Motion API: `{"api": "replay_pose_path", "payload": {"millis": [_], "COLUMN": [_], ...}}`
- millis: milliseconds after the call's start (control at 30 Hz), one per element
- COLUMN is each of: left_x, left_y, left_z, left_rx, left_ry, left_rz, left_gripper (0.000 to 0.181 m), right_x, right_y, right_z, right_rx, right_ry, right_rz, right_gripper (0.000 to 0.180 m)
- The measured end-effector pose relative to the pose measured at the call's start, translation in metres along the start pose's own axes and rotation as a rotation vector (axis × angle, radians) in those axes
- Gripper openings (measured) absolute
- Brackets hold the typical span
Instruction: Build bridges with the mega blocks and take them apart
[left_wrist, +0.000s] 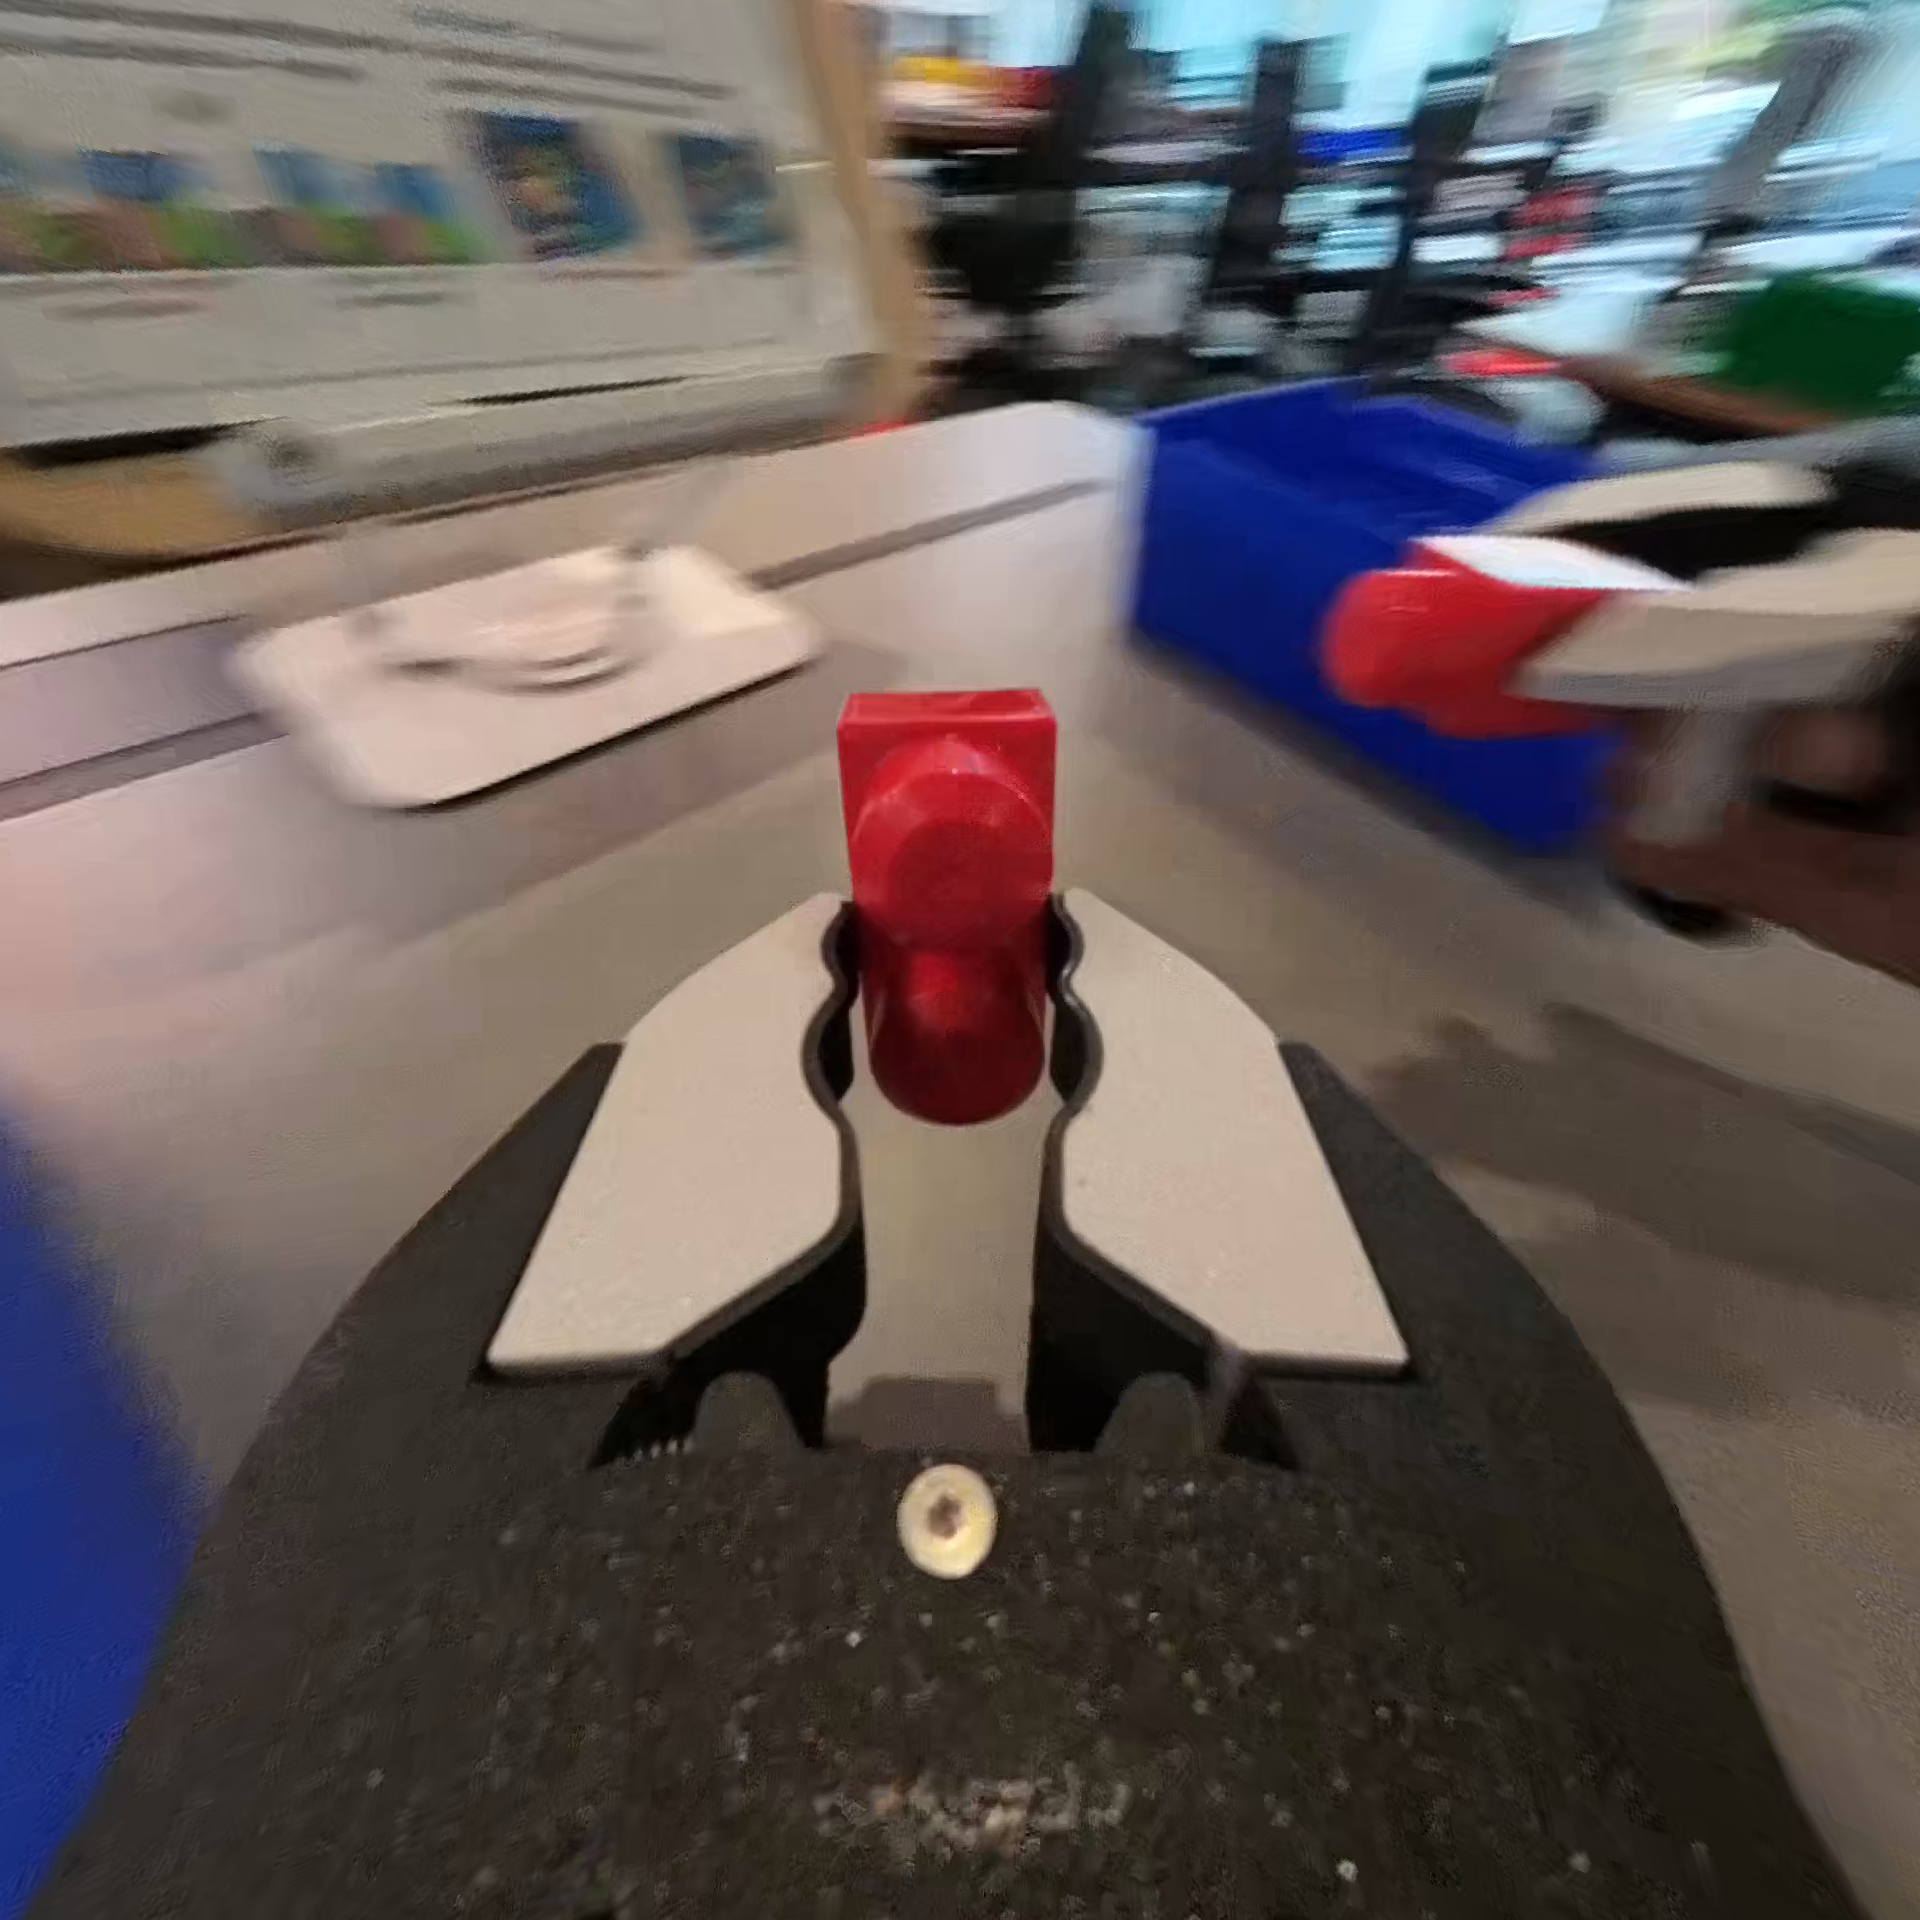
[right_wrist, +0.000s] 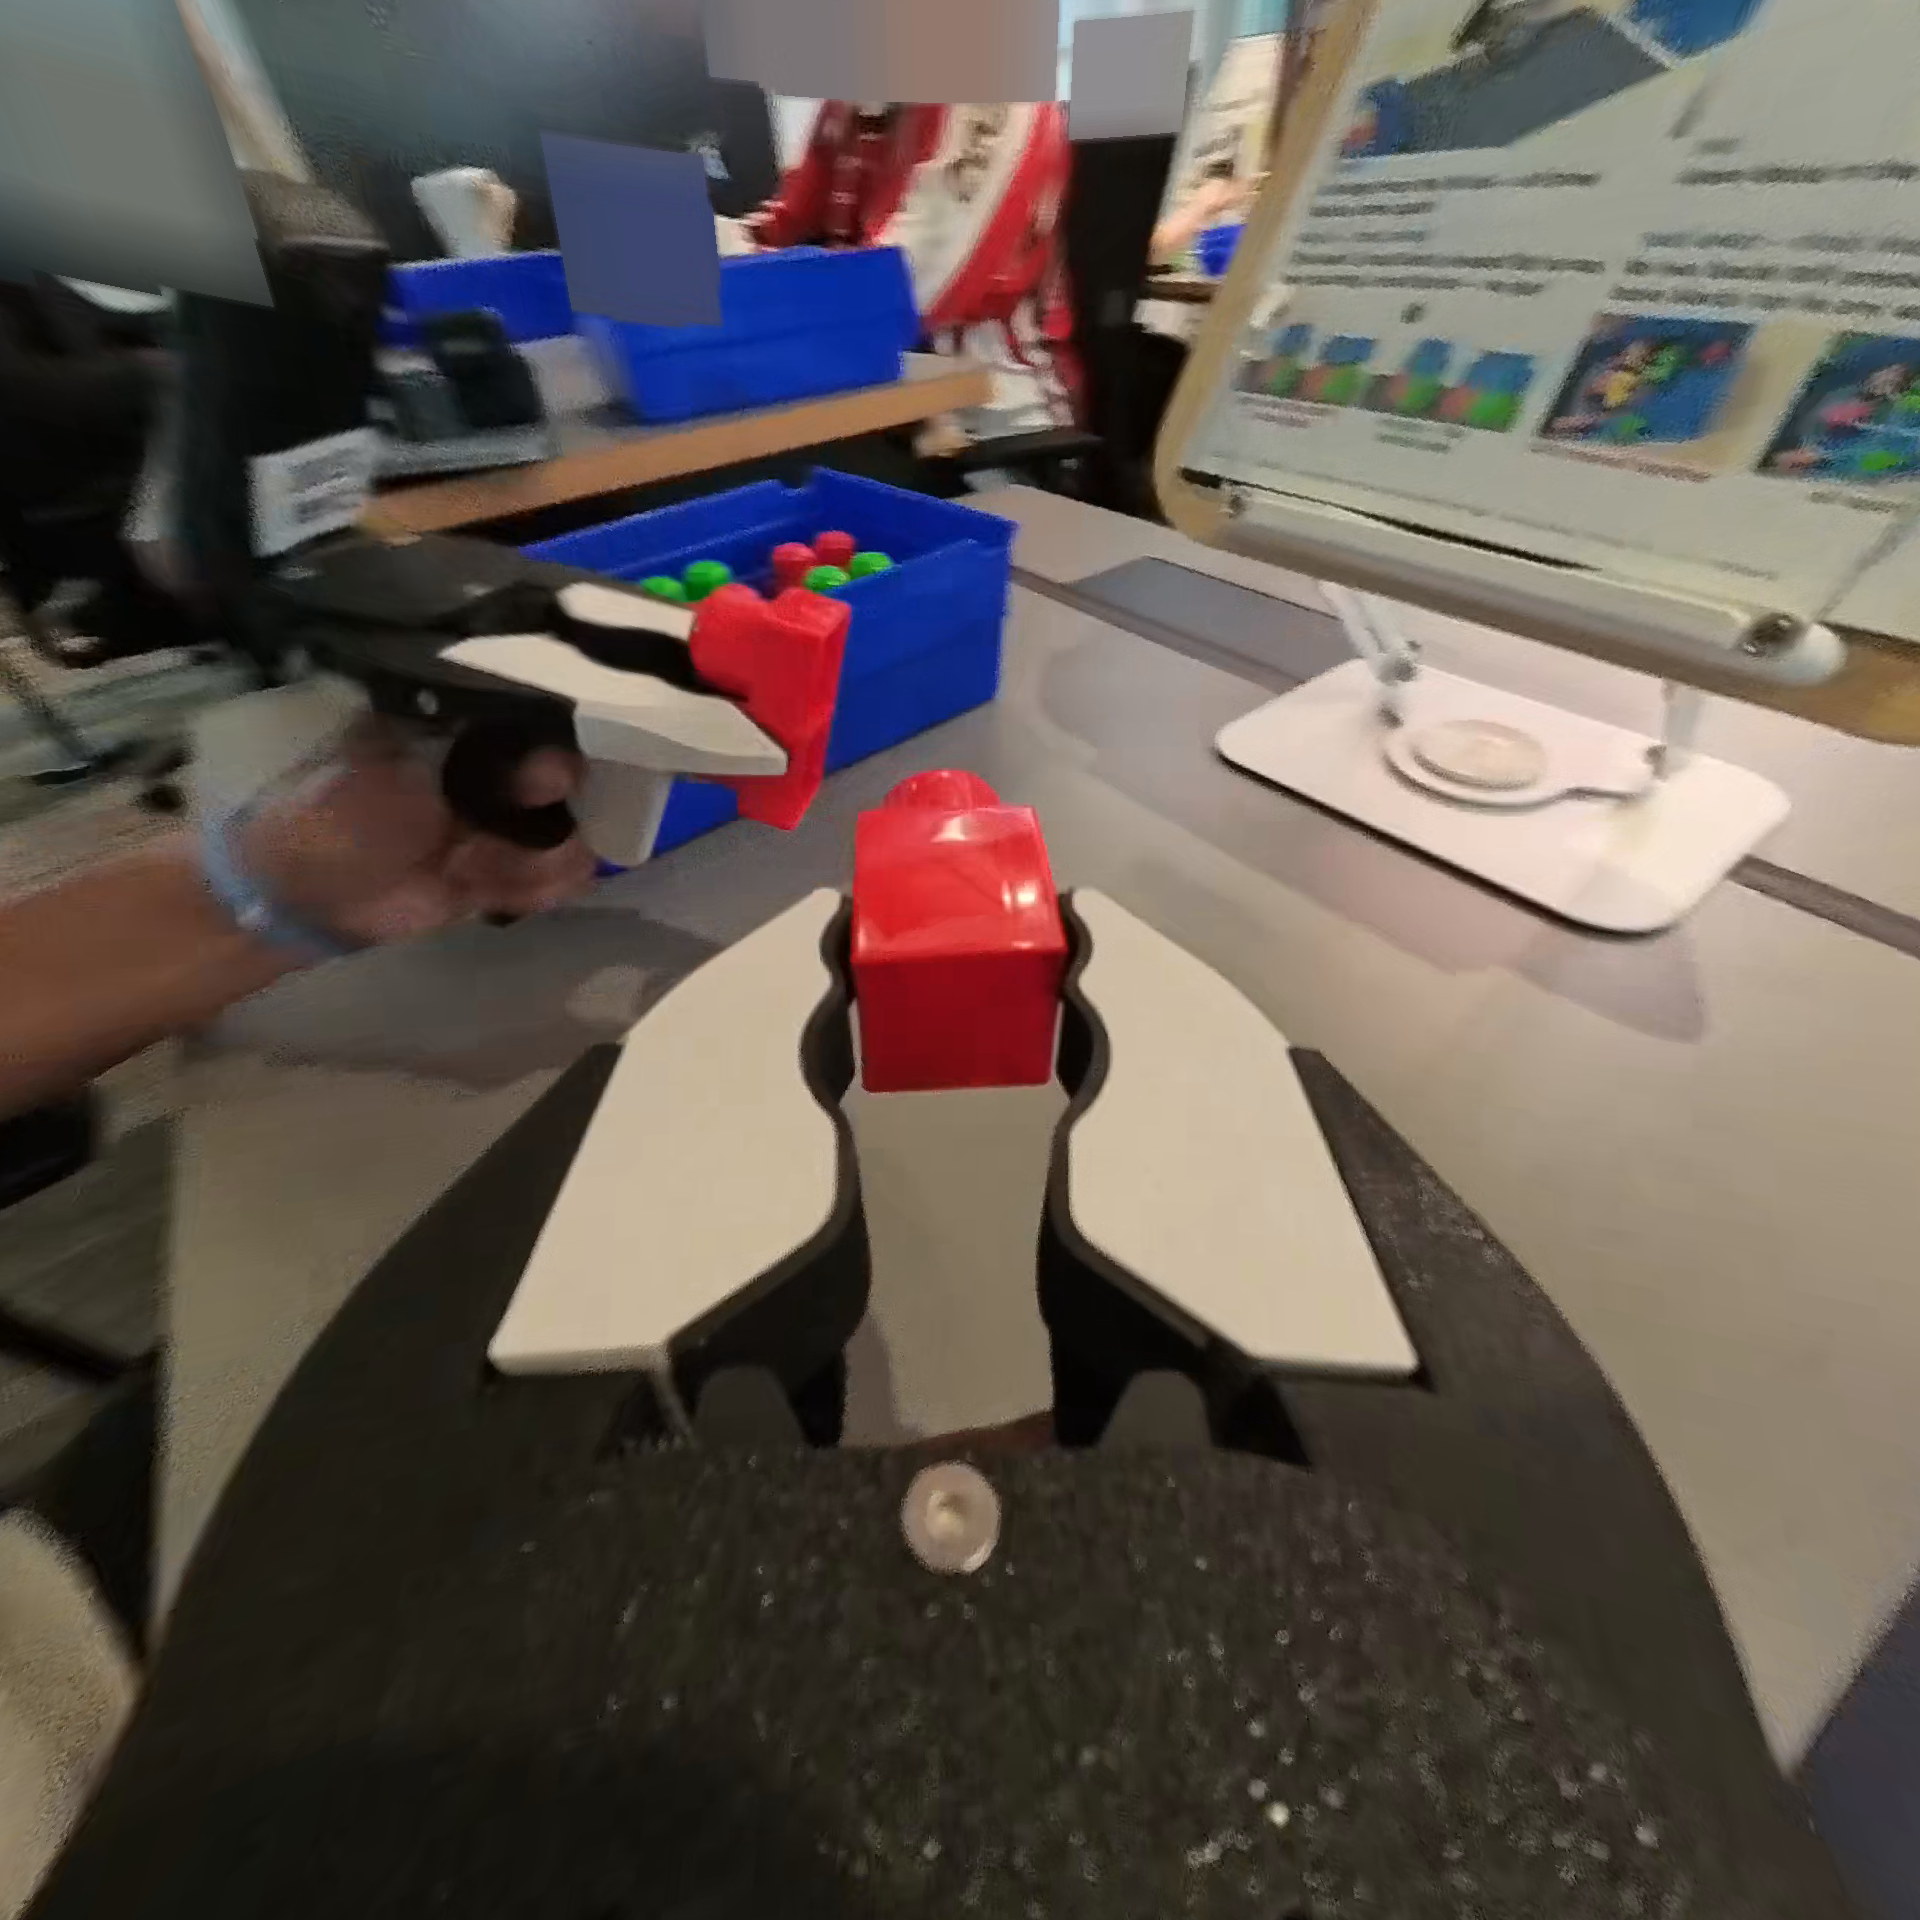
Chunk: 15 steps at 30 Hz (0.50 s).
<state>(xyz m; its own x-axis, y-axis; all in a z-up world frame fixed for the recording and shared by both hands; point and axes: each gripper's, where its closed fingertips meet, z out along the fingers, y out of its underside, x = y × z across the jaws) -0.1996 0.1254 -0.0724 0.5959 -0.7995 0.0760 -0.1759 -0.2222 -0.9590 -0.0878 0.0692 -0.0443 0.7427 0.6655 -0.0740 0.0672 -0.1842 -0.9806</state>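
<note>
My left gripper is shut on a red mega block, held above the grey table with its studs turned toward the camera. My right gripper is shut on a second red mega block, stud pointing away. Each view shows the other gripper: in the left wrist view the right gripper with its red block is at the right, in front of the blue bin. In the right wrist view the left gripper holds its red block at the left. The two blocks are apart.
A blue bin with several red and green blocks stands at the table's far side. A white stand base carries an instruction board at the right. A hand and forearm hold the left gripper. A person and more blue bins are behind.
</note>
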Motion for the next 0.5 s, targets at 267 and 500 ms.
{"api": "replay_pose_path", "payload": {"millis": [267,500], "left_x": [-0.031,-0.014], "left_y": [0.021,0.02], "left_z": [-0.005,-0.005], "left_rx": [0.034,0.046], "left_ry": [-0.253,-0.193], "left_rz": [-0.049,0.023], "left_gripper": [0.034,0.034], "right_x": [0.021,0.071], "right_y": [0.032,-0.042], "right_z": [0.017,-0.081], "right_rx": [-0.013,0.002], "right_ry": [0.31,0.526], "right_rz": [0.066,-0.052], "right_gripper": [0.036,0.036]}}
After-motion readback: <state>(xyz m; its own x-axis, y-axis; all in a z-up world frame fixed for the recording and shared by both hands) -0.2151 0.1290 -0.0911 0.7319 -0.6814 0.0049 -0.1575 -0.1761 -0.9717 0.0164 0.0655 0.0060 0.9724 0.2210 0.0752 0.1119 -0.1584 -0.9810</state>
